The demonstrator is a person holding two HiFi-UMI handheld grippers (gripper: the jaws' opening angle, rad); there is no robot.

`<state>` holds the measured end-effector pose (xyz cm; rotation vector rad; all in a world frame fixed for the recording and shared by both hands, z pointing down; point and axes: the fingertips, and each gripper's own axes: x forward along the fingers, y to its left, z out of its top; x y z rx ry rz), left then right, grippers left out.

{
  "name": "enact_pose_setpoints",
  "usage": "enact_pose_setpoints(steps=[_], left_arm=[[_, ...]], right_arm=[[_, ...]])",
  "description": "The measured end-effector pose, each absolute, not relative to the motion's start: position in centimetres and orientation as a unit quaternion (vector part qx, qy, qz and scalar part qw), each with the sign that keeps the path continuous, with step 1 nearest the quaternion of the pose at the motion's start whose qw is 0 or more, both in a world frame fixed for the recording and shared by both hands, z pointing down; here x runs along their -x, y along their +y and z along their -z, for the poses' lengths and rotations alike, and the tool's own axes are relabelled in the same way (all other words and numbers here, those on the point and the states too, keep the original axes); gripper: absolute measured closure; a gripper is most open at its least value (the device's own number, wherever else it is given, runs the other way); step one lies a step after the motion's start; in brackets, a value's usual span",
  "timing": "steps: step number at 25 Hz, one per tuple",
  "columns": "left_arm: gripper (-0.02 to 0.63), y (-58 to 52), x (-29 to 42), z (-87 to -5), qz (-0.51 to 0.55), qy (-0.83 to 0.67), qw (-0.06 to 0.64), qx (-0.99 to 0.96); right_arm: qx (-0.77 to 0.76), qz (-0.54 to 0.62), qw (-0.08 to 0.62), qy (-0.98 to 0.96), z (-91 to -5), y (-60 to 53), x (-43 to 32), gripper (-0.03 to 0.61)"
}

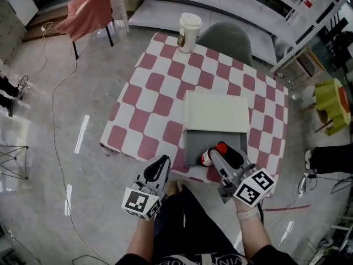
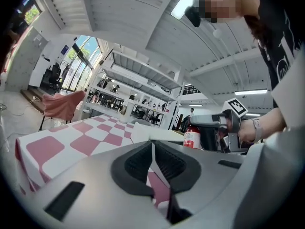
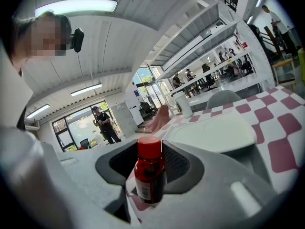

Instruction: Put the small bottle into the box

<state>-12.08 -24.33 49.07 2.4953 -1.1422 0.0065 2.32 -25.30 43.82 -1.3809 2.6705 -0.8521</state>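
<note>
The small bottle (image 1: 214, 152), dark red with a red cap, stands upright between the jaws of my right gripper (image 1: 222, 155), which is shut on it. It hangs over the near edge of the open box's grey base (image 1: 196, 145); the white lid (image 1: 216, 112) lies flat behind. In the right gripper view the bottle (image 3: 149, 173) fills the middle, with the lid (image 3: 214, 133) beyond. My left gripper (image 1: 161, 163) is shut and empty at the table's near edge, left of the box. Its own view shows the jaws (image 2: 152, 149) meeting, with the bottle (image 2: 192, 138) off to the right.
A pink-and-white checked cloth (image 1: 149, 101) covers the table. A lidded paper cup (image 1: 188, 32) stands at the far edge, a grey chair (image 1: 226, 37) behind it. A chair draped in pink cloth (image 1: 88, 12) is far left, a green stool (image 1: 331, 104) right.
</note>
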Motion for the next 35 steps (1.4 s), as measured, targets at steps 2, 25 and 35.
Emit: enact_pose_setpoints(steps=[2,25,35], left_arm=[[0.589,-24.4,12.0,-49.4,0.005,-0.411,0.208,-0.888],[0.589,-24.2,11.5,-50.9,-0.032,-0.425,0.205,-0.881],[0.589,-24.2,12.4,-51.4,-0.017,-0.441,0.219,-0.870]], right_arm=[[0.439,0.272,-0.014,0.856,-44.5,-25.8,-1.8,0.422],[0.340,0.196,-0.197,0.898,-49.6,-25.5,3.0,0.422],[0.319,0.178,-0.211,0.907,-50.1,-24.8,3.8,0.422]])
